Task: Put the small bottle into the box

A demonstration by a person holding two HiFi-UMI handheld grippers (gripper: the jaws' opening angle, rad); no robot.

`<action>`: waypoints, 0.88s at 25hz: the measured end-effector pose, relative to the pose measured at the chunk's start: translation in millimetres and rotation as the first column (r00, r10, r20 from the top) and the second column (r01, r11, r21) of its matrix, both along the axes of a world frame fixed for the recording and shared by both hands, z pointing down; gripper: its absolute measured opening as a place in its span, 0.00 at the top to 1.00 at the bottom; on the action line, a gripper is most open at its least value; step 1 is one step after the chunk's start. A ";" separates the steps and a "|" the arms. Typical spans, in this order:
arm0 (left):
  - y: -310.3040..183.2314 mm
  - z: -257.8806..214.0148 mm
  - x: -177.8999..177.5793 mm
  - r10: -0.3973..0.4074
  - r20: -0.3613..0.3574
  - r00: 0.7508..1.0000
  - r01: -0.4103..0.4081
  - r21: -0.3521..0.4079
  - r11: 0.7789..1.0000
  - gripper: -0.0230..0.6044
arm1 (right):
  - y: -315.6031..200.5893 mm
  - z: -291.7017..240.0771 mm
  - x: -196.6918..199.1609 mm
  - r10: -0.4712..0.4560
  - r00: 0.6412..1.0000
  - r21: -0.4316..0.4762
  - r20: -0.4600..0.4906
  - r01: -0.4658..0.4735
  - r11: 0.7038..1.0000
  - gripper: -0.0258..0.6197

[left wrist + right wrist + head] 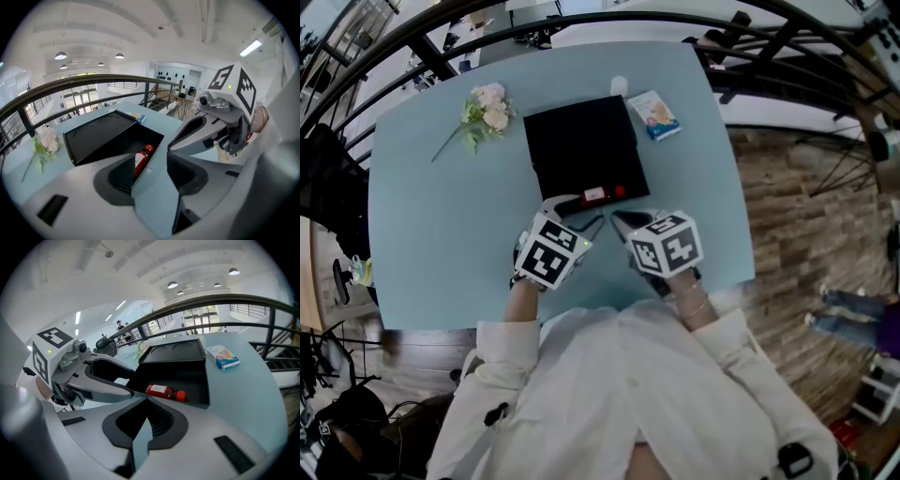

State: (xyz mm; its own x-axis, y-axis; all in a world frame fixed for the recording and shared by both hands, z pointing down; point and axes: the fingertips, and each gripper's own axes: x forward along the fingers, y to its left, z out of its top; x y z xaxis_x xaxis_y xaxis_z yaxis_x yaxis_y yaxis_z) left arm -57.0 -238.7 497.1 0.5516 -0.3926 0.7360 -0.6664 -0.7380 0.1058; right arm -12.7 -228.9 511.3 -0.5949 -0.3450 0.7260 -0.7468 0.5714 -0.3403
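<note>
Small bottle point(165, 392) in box point(196, 379), left tongs point(154, 165) open, right tongs point(144, 417) nearly closed

Pink flowers point(487, 108) and a small blue carton point(655, 115) lie on the pale-blue table point(422, 234).

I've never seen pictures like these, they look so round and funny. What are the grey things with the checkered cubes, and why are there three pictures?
There is no robot here. A person holds a grabbing tool in each hand: the left gripper and the right gripper. The checkered cubes are part of the tools. One picture comes from a camera on the person's head, looking down. The other two come from little cameras riding on each tool, looking along its two jaws. On the blue table lie an open black box, some flowers and a small carton. A small red bottle lies inside the box. Neither tool holds anything: the left jaws are apart, the right ones almost together.
</note>
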 end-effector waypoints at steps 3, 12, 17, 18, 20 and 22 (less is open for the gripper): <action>7.7 -3.2 3.4 -0.051 -0.074 0.996 0.049 -0.025 0.998 0.63 | 1.5 -5.7 -6.0 -0.028 1.000 0.024 0.006 0.028 0.999 0.96; 11.6 -6.0 -7.6 -0.175 -0.110 0.979 0.172 -0.032 0.985 0.88 | 7.1 -8.2 -8.9 -0.062 0.998 0.029 0.008 0.062 0.998 0.96; 17.9 0.6 -10.8 -0.201 -0.112 0.973 0.193 -0.078 0.978 0.94 | 9.1 -4.9 -9.0 -0.064 0.998 0.021 -0.002 0.064 0.998 0.96; 19.8 2.4 -10.5 -0.200 -0.108 0.974 0.192 -0.082 0.978 0.94 | 9.9 -4.4 -9.1 -0.066 0.998 0.023 -0.009 0.066 0.998 0.96; 24.7 5.8 -9.2 -0.193 -0.103 0.976 0.185 -0.090 0.979 0.94 | 11.7 -4.8 -9.9 -0.066 0.998 0.032 -0.020 0.067 0.997 0.96; 29.8 9.6 -7.1 -0.190 -0.106 0.976 0.179 -0.107 0.978 0.94 | 12.7 -5.3 -10.6 -0.067 0.997 0.045 -0.028 0.068 0.997 0.96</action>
